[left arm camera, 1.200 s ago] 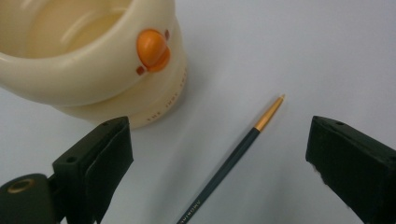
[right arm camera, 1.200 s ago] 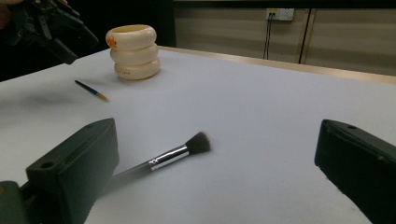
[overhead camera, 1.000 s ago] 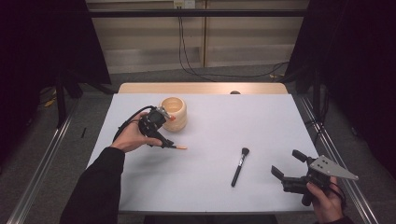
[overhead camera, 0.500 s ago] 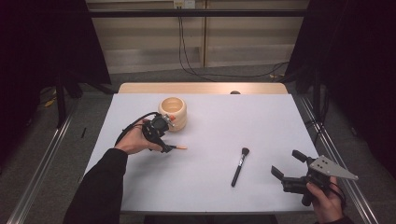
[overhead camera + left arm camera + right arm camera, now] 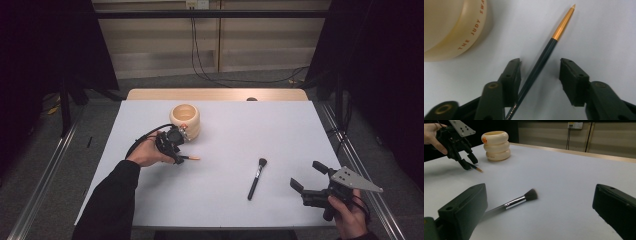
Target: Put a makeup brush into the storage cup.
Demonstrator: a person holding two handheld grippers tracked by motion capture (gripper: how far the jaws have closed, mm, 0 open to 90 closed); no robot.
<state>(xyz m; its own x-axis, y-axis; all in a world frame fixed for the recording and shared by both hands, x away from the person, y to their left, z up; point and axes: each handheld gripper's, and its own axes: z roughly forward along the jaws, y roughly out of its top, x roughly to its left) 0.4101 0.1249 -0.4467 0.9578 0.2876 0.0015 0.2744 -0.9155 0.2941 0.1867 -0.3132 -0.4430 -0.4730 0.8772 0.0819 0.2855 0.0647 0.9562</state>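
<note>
You are holding the right gripper (image 5: 312,183) over the near right corner of the table (image 5: 280,130), well apart from the cream holder (image 5: 185,120), its fingers (image 5: 464,207) standing wide open with nothing between them. Just beyond them, the black makeup brush (image 5: 256,178) is lying flat, nearer to you than the holder and to its right. Farther off, beside the holder, you are bringing the left gripper (image 5: 540,72) down over the thin gold-tipped brush (image 5: 544,56); its fingers (image 5: 511,75) have just been closing, the handle lying between them against one pad, the other not yet touching.
</note>
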